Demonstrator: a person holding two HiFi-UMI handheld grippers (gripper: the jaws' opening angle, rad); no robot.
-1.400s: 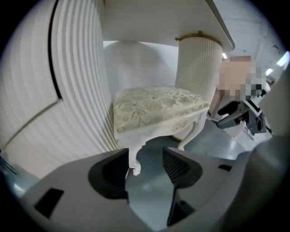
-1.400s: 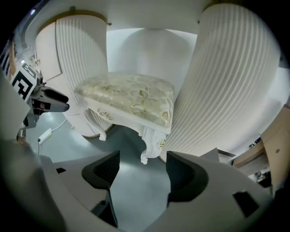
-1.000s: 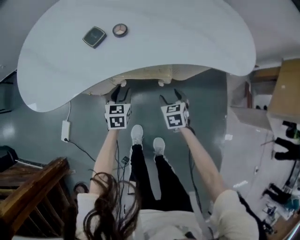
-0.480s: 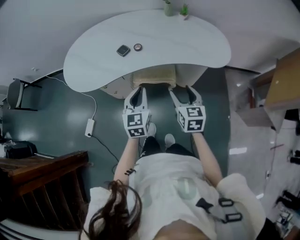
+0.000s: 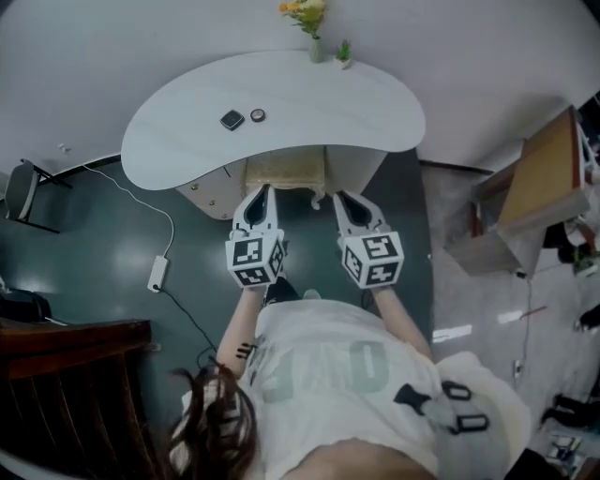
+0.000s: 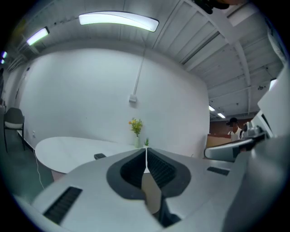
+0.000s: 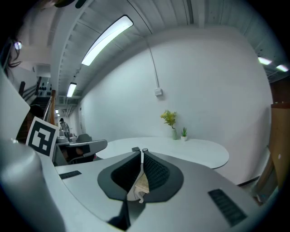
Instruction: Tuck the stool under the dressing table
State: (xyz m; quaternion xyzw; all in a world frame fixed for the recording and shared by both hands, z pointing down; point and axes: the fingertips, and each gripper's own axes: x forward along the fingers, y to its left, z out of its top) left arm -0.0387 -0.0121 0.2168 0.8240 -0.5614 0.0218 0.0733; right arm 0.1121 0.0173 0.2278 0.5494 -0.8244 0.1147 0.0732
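Beige stool (image 5: pixel 286 172), seemingly cushioned, sits mostly under white kidney-shaped dressing table (image 5: pixel 309 98), near edge showing.

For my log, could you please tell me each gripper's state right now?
Left gripper: closed, holding nothing.
Right gripper: closed, holding nothing.

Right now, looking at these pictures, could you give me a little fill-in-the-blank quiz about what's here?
1. The beige stool is tucked ____ the white dressing table.
2. The left claw and right claw are both ____, gripping nothing.
3. A potted plant stands beside the vase of yellow ____.

Missing words: under; shut; flowers.
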